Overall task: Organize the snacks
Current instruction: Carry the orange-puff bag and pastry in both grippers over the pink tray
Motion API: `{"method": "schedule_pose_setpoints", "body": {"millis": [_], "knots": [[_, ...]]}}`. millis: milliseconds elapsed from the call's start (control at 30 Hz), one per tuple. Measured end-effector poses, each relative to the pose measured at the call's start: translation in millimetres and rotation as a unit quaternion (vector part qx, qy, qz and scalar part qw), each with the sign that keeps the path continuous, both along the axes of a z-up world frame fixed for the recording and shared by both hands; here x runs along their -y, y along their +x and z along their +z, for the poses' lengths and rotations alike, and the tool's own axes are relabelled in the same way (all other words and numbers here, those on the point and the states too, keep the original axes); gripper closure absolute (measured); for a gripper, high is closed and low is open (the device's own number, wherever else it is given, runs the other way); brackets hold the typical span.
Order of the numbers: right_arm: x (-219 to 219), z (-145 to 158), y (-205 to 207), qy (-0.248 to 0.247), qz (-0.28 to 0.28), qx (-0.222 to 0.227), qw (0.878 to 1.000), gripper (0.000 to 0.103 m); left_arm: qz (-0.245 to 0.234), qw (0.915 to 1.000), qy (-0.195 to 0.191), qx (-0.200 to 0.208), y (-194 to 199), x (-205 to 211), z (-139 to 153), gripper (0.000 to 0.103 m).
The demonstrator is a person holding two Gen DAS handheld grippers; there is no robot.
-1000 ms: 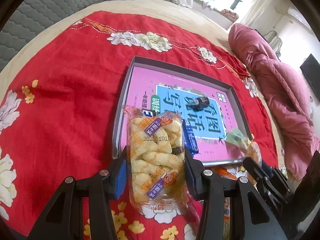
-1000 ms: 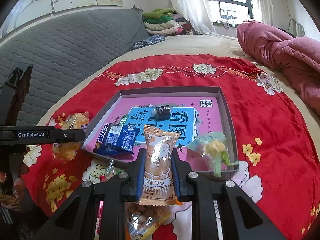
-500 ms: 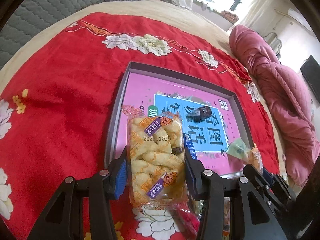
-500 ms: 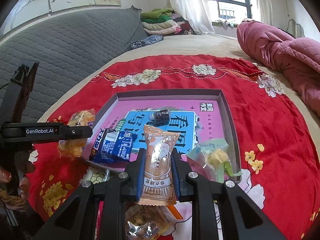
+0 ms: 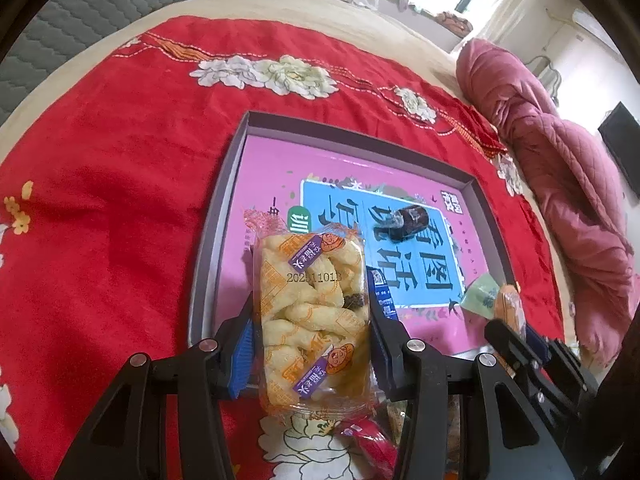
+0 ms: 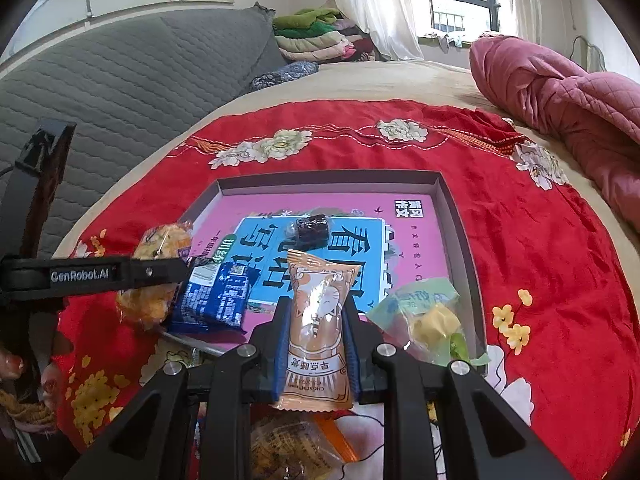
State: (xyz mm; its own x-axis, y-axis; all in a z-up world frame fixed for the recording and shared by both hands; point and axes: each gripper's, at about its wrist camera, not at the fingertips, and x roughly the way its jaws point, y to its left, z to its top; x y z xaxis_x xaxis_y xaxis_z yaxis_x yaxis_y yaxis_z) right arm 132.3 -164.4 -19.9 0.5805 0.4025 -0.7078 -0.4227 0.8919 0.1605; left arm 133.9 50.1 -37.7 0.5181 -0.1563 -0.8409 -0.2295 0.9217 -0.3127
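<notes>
Red cloth (image 6: 540,248): flower-embroidered spread that covers the bed; everything else sits on it.
Tray (image 6: 450,204): shallow grey-walled box on the cloth, its floor covered by a pink and blue printed sheet.
Left gripper (image 5: 312,332): blue-padded fingers clamped on the sides of the twist-snack packet, above the tray's near-left corner.
Right gripper (image 6: 318,344): fingers closed tight on the cat-print packet, just short of the tray's near wall.
Twist-snack packet (image 5: 312,312): clear wrapper of pale yellow twists with purple labels, held lengthwise and off the surface.
Cat-print packet (image 6: 318,320): tan pouch held upright between the pads.
Blue packet (image 6: 216,300): lies in the tray at its near-left, beside the left gripper's arm.
Green packet (image 6: 428,320): pale green wrapper with a yellow piece inside, resting against the tray's near-right corner.
Dark sweet (image 6: 308,228): small wrapped brown piece, mid-tray on the blue print.
</notes>
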Motion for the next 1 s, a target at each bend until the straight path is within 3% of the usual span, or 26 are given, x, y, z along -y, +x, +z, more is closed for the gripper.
{"method": "schedule_pose_setpoints", "body": {"millis": [1000], "knots": [[-9, -25, 23, -0.029, -0.018, -0.024, 0.999, 0.079, -0.015, 0.9998, -0.013, -0.001, 3, 3, -10, 0.053]]}}
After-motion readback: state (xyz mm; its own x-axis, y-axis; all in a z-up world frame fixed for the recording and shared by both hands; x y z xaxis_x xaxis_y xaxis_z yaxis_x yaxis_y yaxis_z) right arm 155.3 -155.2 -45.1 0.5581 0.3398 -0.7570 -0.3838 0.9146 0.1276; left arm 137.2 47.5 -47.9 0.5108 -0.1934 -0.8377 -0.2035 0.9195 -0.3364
